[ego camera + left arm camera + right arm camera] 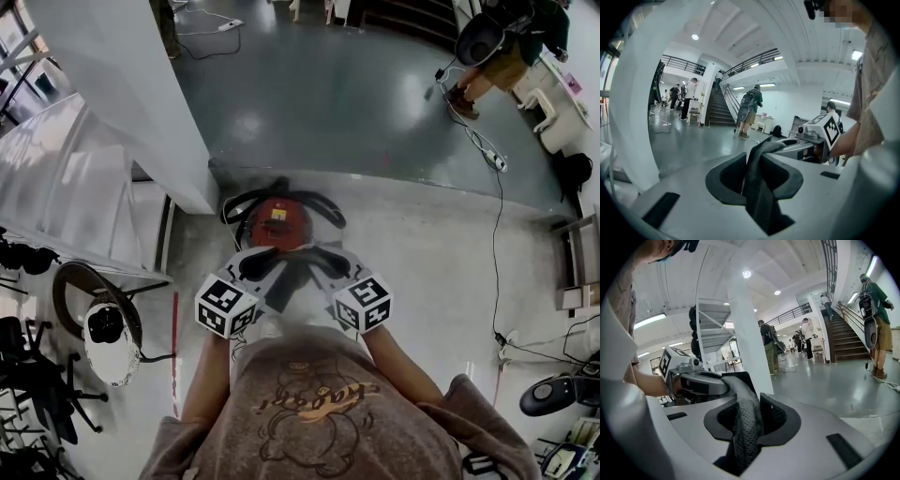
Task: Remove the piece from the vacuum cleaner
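The red vacuum cleaner (279,221) stands on the floor straight ahead of me, with a black hose (236,202) looped round it. Above it a dark, flexible mesh piece (292,259) spans between my two grippers. My left gripper (257,269) is shut on one end of it. In the left gripper view that gripper (757,177) pinches the dark piece (757,187), which runs on toward the other gripper (806,146). My right gripper (324,266) is shut on the other end. The right gripper view shows the piece (746,427) clamped in its jaws (750,422).
A white pillar (122,94) rises at the left, with shelving and office chairs (28,375) beside it. A cable with a power strip (489,155) trails over the grey floor at the right. A person (502,42) stands at the far right. Stairs (717,110) lie beyond.
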Demonstrator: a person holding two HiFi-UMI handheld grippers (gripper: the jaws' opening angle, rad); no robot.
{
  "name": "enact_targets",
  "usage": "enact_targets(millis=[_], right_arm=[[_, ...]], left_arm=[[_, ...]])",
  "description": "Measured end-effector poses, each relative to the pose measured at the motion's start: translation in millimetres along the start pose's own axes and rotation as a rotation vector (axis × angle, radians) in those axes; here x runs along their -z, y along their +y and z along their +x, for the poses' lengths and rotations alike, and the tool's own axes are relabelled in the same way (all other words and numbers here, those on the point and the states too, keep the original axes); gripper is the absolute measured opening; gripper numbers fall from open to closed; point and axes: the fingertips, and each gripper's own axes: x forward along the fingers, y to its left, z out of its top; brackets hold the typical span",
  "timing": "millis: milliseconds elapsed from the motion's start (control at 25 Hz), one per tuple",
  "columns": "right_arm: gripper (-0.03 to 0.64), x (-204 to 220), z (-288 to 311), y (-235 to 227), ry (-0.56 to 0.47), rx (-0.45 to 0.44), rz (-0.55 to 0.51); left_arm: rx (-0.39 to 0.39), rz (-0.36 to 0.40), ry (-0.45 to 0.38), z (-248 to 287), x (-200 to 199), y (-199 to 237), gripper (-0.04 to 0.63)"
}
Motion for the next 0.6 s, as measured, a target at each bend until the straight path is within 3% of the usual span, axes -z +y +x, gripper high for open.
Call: enact_targets(millis=[600], right_arm=[[0.077,0.4,-0.2,8.3,0.0,0.001,0.0]], left_arm=[[-0.008,-0.01,-0.015,-8.5,1.9,-1.3,0.087]])
